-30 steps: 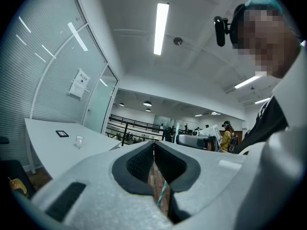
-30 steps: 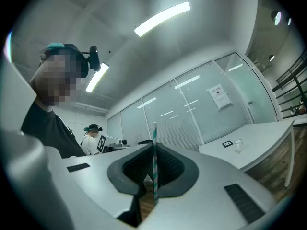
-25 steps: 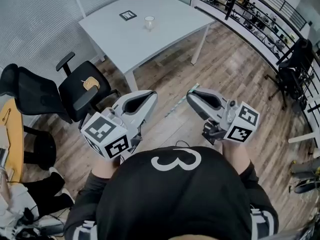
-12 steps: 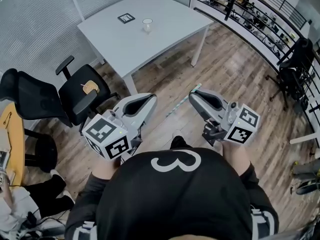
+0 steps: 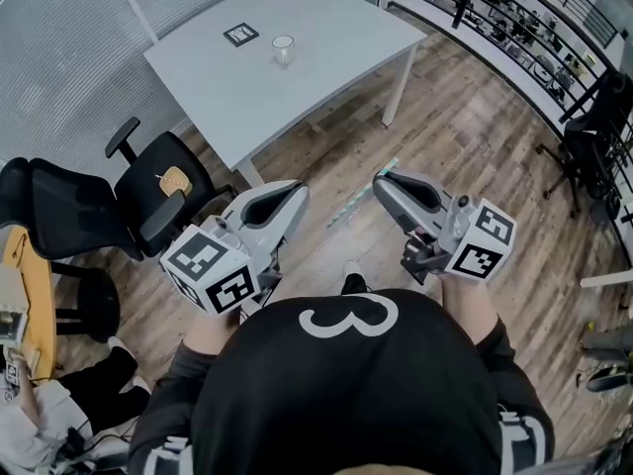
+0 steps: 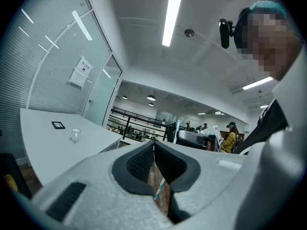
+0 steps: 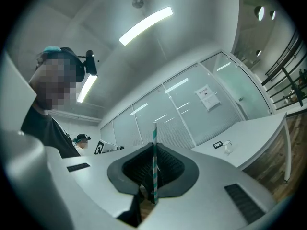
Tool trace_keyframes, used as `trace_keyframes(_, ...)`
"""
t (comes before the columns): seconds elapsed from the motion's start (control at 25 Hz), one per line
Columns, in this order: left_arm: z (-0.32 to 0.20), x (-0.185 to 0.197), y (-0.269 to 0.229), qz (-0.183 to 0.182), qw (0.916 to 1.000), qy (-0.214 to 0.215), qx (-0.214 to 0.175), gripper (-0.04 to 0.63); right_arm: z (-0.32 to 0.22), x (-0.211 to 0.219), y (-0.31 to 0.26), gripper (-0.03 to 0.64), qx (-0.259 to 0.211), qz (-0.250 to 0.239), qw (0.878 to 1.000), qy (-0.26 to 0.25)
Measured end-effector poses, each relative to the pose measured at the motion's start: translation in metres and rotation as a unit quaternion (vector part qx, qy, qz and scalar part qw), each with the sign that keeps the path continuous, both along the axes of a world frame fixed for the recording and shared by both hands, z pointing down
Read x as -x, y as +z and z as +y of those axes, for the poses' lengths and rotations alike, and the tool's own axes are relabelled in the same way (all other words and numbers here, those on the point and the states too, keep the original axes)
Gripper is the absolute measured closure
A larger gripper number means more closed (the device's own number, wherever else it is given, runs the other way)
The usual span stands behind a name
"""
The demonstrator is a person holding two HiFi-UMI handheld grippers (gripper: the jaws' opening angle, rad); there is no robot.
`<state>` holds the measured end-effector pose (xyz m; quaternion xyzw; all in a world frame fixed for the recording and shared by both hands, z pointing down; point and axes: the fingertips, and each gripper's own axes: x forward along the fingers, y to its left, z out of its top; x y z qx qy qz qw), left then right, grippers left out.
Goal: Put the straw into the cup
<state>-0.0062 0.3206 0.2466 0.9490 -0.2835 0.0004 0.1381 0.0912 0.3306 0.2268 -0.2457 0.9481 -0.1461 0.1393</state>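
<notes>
A small clear cup stands on the white table well ahead of me; it also shows as the cup and the cup in the gripper views. My right gripper is shut on a green-and-white striped straw, which crosses its jaws as the straw and sticks out on both sides. Beside it, my left gripper is held at the same height, its jaws meeting at the tips with nothing in them. Both are over the wood floor, short of the table.
A black marker tag lies on the table near the cup. A black office chair stands left of my path by the table's near corner. A railing runs along the right, with another dark chair there.
The table and cup have drawn a little nearer and shifted left in the head view as I walk forward. Both grippers keep their pose, with the straw still gripped.
</notes>
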Motion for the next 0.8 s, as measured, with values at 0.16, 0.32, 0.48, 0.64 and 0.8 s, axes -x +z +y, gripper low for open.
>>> trace_keyframes(0.16, -0.034, -0.023, 0.003, -0.003, 1.0, -0.001, 0.006, 0.577, -0.036, -0.022, 0.002, 0.584, 0.006, -0.005, 1.0, -0.003)
trace_keyframes(0.32, -0.07, -0.045, 0.004, -0.007, 0.9999, -0.006, 0.009, 0.577, -0.075, -0.045, 0.002, 0.584, 0.009, -0.009, 1.0, -0.007)
trace_keyframes(0.48, -0.112, -0.064, 0.003, -0.008, 0.9997, -0.015, 0.014, 0.577, -0.116, -0.067, 0.001, 0.584, 0.011, -0.013, 1.0, -0.009)
trace_keyframes(0.64, -0.151, -0.093, 0.001, -0.009, 0.9996, -0.018, 0.019, 0.577, -0.158, -0.095, -0.002, 0.584, 0.015, -0.018, 1.0, -0.011)
trace_keyframes(0.8, -0.158, -0.099, 0.004, -0.008, 0.9997, -0.023, 0.01, 0.577, -0.165, -0.101, 0.001, 0.584, 0.01, -0.02, 1.0, -0.017)
